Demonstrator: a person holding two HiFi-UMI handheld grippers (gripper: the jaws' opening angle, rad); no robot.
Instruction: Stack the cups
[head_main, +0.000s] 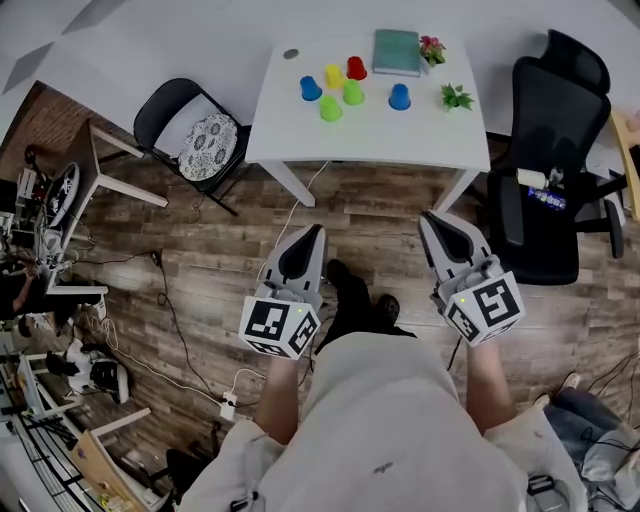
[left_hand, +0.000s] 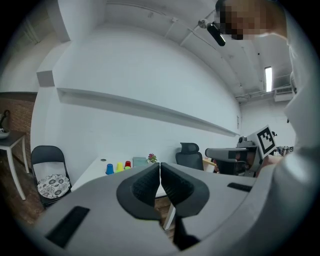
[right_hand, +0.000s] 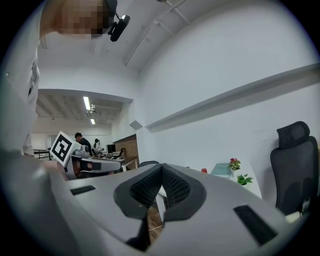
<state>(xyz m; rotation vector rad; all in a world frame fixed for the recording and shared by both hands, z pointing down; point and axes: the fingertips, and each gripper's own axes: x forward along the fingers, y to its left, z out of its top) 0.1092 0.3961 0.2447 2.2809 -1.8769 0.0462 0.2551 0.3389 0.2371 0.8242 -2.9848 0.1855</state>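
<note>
Plastic cups (head_main: 352, 93), six smooth tapered ones in blue, yellow, red and green, stand singly on the white worktop (head_main: 300, 135) at top centre of the head view. Left tool (head_main: 318, 232) and right tool (head_main: 428, 218) sit lower, over wood floor, well apart from them, pointing up-frame; neither is clearly nearer.

Left gripper view: ribbed pads together, nothing between; cups lie beyond, left of centre.

Right gripper view: pads together, empty; red cup (right_hand: 204, 170) right of centre.

Bright, even indoor light; ceiling tube lamps (right_hand: 86, 103) glow in the far room. White worktop (head_main: 300, 130) evenly lit. Gripper views heavily fisheyed, corners black. Head view sharp, edges bowed.
</note>
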